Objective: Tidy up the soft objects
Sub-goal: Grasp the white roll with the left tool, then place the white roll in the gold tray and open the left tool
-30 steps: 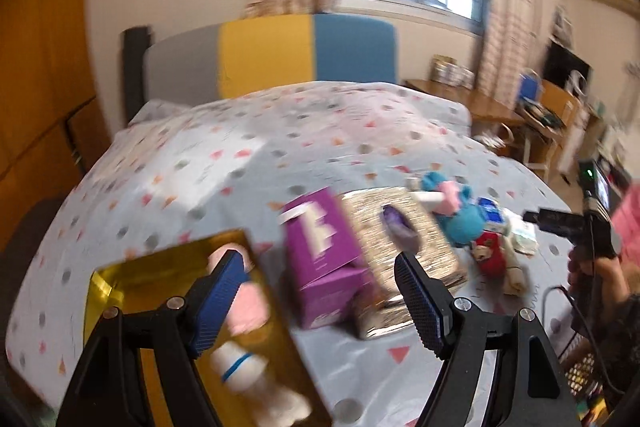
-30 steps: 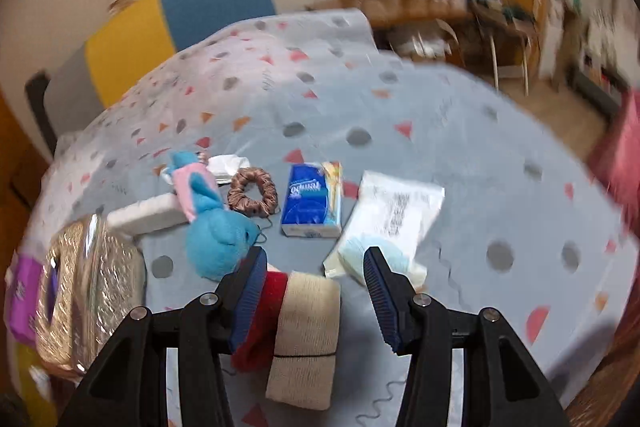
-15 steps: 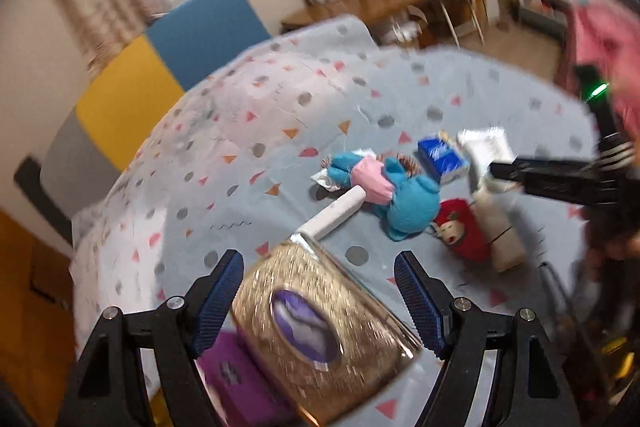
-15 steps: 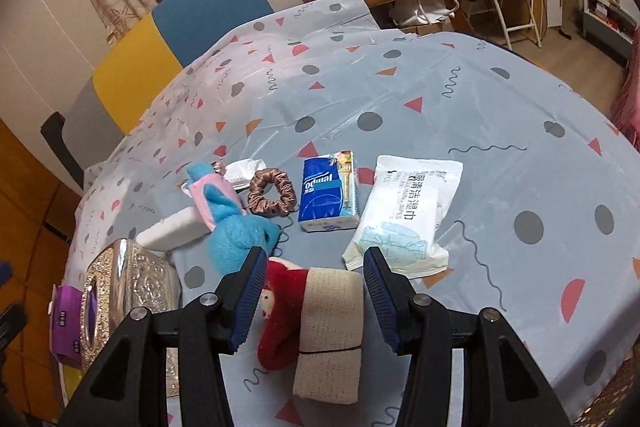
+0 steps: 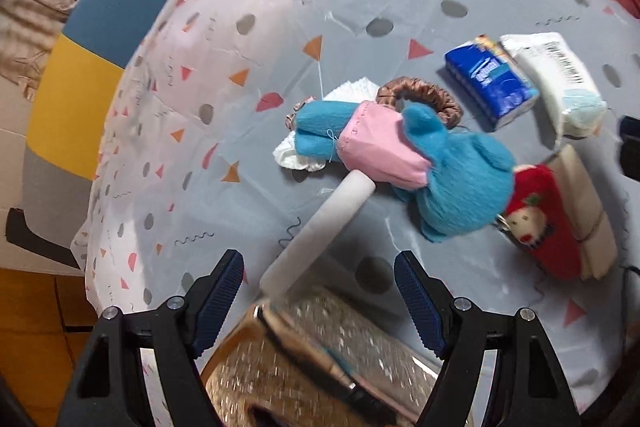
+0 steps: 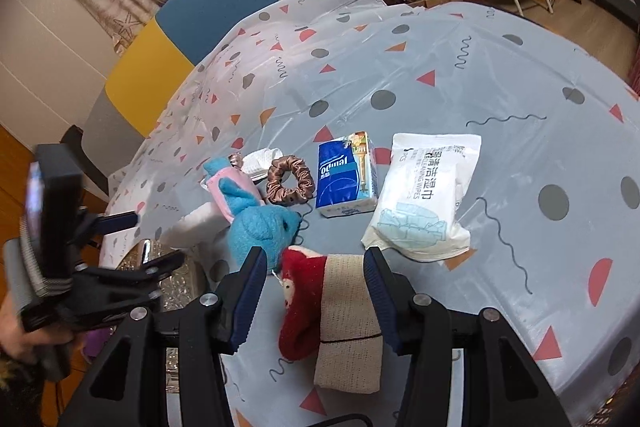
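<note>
1. Lying on the grey patterned tablecloth (image 6: pixel 460 67), the fluffy blue plush toy in a pink cloth dress (image 5: pixel 452 163) serves as landmark.
2. Left gripper (image 5: pixel 319 297): jaws wide, nothing between the pads, poised over the white foam cylinder (image 5: pixel 320 233) that leans against the toy.
3. Right gripper (image 6: pixel 316 273): jaws partly parted, straddling the red knitted sock (image 6: pixel 300 303) and beige elastic bandage roll (image 6: pixel 348 319) just beside the toy; contact cannot be told.
4. Brown satin scrunchie (image 6: pixel 290 179) touches the toy; blue tissue pack (image 6: pixel 346 175) lies near.

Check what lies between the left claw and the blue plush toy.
The white roll lies in that path, running from between the open left claw up to the blue plush toy, its far end touching the toy's pink part. The shiny gold box sits right under the claw.
</note>
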Demonstrator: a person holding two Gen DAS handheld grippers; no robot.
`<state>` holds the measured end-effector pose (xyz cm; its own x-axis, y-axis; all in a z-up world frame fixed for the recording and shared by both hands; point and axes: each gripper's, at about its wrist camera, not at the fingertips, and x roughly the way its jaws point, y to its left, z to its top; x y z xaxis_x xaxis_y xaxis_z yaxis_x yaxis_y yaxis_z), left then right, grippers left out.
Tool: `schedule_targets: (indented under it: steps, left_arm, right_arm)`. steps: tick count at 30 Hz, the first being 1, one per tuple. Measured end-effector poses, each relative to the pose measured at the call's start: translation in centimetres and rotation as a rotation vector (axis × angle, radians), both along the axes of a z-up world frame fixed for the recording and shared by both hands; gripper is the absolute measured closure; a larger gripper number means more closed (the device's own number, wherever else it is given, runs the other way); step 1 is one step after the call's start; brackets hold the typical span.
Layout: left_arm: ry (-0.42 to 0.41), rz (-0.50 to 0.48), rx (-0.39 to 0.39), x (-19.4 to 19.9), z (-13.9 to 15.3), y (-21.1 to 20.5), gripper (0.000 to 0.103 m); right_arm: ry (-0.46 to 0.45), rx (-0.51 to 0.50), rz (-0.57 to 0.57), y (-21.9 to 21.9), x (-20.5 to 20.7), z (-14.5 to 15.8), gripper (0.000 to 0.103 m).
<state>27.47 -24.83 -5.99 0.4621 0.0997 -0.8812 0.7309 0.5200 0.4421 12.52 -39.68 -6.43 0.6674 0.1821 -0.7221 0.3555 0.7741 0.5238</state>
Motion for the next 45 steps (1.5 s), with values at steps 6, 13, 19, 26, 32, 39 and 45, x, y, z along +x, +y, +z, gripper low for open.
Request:
schedule_targets:
  steps: [6, 13, 19, 26, 32, 39, 45]
  left_arm:
    - [0.062, 0.015, 0.013, 1.8, -2.1, -0.9, 0.041]
    - [0.048, 0.019, -0.018, 2.2, -2.3, -0.8, 0.073]
    - [-0.033, 0.081, -0.160, 2.2, 2.9, 1.0, 0.074]
    - [0.019, 0.196, -0.415, 0.9, 8.0, 3.8, 0.074]
    - [0.090, 0.301, -0.617, -0.7, 10.4, 6.3, 0.074]
    - [0.035, 0.354, -0.759, -3.8, 14.1, 11.2, 0.074]
    - [-0.030, 0.405, -0.818, -6.4, 15.7, 16.2, 0.074]
  right_arm:
    - [0.002, 0.041, -0.007, -0.5, -0.1, -0.3, 0.052]
    - [0.007, 0.045, -0.011, -0.5, -0.1, -0.4, 0.052]
    - [0.012, 0.034, -0.010, -0.4, 0.0, -0.4, 0.052]
    - [0.040, 0.012, -0.009, -0.2, 0.2, -0.7, 0.052]
    - [0.073, -0.010, -0.017, -0.1, 0.2, -1.2, 0.052]
    - [0.096, -0.032, -0.021, 0.0, 0.3, -1.4, 0.052]
    - [0.101, -0.049, -0.027, 0.0, 0.3, -1.4, 0.052]
